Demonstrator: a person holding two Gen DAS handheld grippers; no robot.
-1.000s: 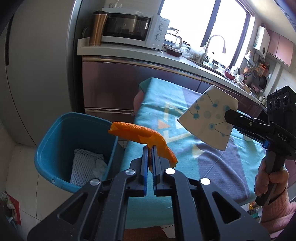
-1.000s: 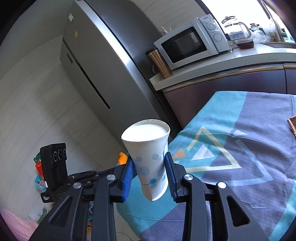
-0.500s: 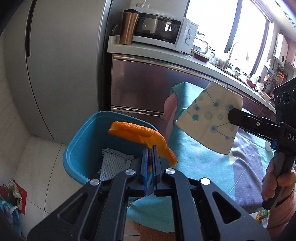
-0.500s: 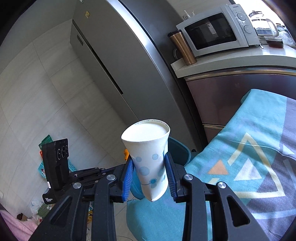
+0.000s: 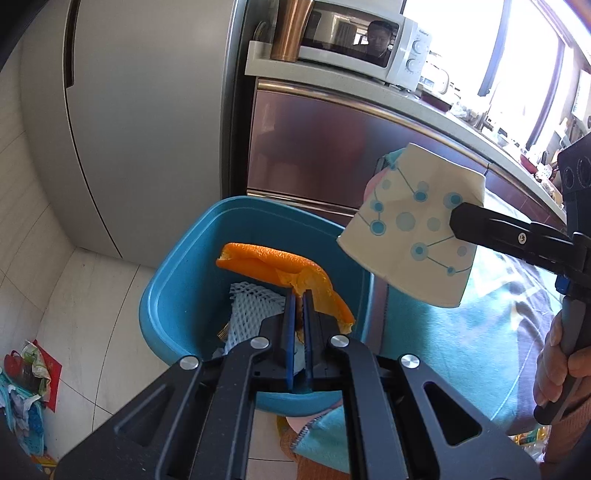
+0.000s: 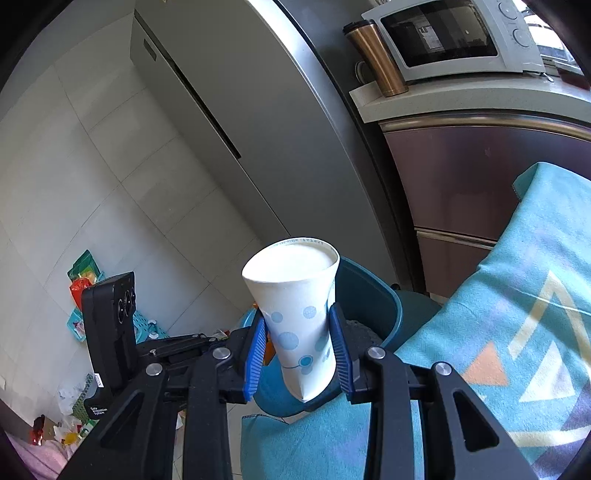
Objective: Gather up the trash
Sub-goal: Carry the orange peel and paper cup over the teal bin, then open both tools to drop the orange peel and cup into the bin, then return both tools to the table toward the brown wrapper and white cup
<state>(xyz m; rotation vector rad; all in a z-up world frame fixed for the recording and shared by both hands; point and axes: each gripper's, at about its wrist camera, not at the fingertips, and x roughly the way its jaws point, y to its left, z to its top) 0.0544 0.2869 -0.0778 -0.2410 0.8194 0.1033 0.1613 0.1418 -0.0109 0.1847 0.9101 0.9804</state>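
1. Left claw is pinched almost closed on a strip of orange peel, which hangs directly above the open mouth of the blue trash bin.
2. Right claw is clamped on a paper cup printed with blue dots. The squeeze has flattened the cup's lower end, and its open mouth faces away from the camera.
3. In the left wrist view the cup sits to the right of the bin's rim, over the edge of the table covered with a teal patterned cloth, so it is probably not yet over the bin.
4. To release the peel well, I would open the left claw while it is centred over the bin, so the curled strip falls inside and does not catch on the rim.
5. For the cup, I would carry the right claw further left until the cup is fully above the opening, and only then let go. A light cup dropped at the rim could bounce onto the floor.
6. Releasing one piece at a time seems wise, as the two claws are near each other.
7. Count: two claws, one orange peel, one paper cup, one blue bin.
8. Inside the bin lies one piece of white foam fruit netting. Something small and brownish beside it is too hidden to name.
9. On the kitchen counter behind stand one microwave and one copper tumbler.
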